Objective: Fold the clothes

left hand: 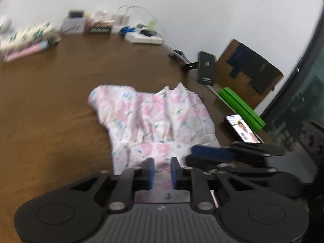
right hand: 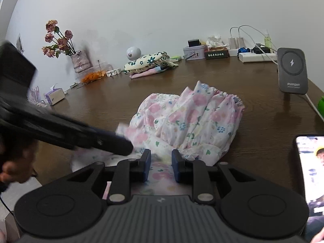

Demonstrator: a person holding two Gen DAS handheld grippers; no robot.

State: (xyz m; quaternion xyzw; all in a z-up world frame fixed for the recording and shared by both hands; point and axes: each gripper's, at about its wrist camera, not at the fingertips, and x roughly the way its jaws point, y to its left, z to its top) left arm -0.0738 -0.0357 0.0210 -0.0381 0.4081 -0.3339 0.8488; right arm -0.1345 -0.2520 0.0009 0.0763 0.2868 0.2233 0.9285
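1. On the far left of my right wrist view I see a pink vase of dried pink roses [right hand: 80, 59] by the white wall, with a clear bowl of orange bits [right hand: 92, 76] just beside it.
2. A small white tissue box [right hand: 55, 95] sits near the left edge of the dark brown wooden table [right hand: 253, 77].
3. Further along lies a folded pile of cream cloth with dark flowers [right hand: 148, 61], well apart from my work.
4. My left gripper [left hand: 162, 171] is black with blue pads. Its jaws stand a little apart with cloth in the gap between them. I cannot tell if they pinch it.
5. The white dress with pink flowers [left hand: 154, 119] lies bunched up in the middle of the table, right in front of both grippers. Its near edge runs under them.
6. My right gripper [right hand: 161, 166] looks the same. Its jaws are also a little apart over the cloth, and I cannot tell if it grips.
7. In the left wrist view the right gripper comes in from the right, its tip touching the dress.
8. A grey charging stand with a lightning mark [right hand: 292, 69] stands upright at the far right of the table.
9. A phone with a lit screen [right hand: 310, 174] lies flat near the right edge, beside a bright green block [left hand: 242, 108].
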